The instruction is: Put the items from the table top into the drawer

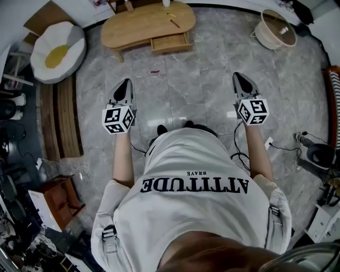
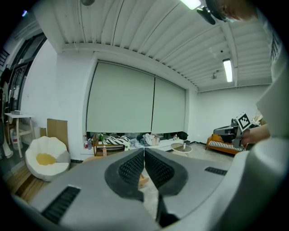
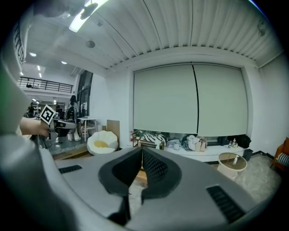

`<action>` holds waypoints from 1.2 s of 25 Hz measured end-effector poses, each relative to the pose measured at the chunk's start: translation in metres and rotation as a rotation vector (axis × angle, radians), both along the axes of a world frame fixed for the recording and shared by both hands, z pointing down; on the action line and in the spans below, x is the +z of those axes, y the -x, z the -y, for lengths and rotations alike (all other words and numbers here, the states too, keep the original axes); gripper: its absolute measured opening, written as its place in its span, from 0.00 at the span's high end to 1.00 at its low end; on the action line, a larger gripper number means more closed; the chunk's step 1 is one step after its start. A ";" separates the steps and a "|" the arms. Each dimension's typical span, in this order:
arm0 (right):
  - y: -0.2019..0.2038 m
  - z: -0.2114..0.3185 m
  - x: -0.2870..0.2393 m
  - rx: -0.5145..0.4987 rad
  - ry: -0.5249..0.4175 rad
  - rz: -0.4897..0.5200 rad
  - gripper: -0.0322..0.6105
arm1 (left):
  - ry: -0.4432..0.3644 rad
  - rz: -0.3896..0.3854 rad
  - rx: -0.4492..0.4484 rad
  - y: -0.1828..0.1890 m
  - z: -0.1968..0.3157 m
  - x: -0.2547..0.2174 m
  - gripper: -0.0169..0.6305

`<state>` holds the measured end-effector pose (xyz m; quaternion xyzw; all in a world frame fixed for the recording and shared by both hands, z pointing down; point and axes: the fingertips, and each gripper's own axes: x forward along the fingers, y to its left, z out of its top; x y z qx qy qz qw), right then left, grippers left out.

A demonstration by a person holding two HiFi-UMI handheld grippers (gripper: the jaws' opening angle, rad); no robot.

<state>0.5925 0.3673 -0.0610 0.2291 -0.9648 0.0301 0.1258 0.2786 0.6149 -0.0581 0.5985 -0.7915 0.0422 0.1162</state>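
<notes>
A low oval wooden table (image 1: 139,25) stands far ahead on the grey stone floor. Its drawer (image 1: 170,42) is pulled open at the front. On the table top lie a thin pencil-like item (image 1: 174,22) and a white thing (image 1: 166,3) at the far edge. My left gripper (image 1: 126,81) is held at waist height, well short of the table, shut with nothing in it. My right gripper (image 1: 238,76) hangs level with it on the right, also shut and empty. In both gripper views the jaws meet at their tips, left gripper (image 2: 144,151), right gripper (image 3: 141,151).
An egg-shaped cushion (image 1: 57,50) lies at the left by wooden planks (image 1: 61,117). A round basket table (image 1: 275,29) stands at the far right. A small red thing (image 1: 154,71) lies on the floor before the table. Cables and gear (image 1: 313,151) crowd the right side.
</notes>
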 end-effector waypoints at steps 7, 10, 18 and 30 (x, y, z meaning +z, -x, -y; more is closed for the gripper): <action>-0.022 0.022 0.009 -0.030 0.020 0.009 0.92 | 0.010 -0.005 -0.022 -0.034 0.016 0.005 0.94; -0.030 0.035 0.011 -0.045 0.024 0.004 0.92 | 0.022 -0.011 -0.031 -0.045 0.025 0.007 0.94; -0.040 0.062 0.018 -0.041 0.040 0.010 0.92 | 0.034 -0.022 -0.051 -0.057 0.039 0.015 0.94; -0.019 0.084 0.028 -0.024 0.053 -0.017 0.92 | 0.031 -0.030 -0.034 -0.029 0.071 0.021 0.94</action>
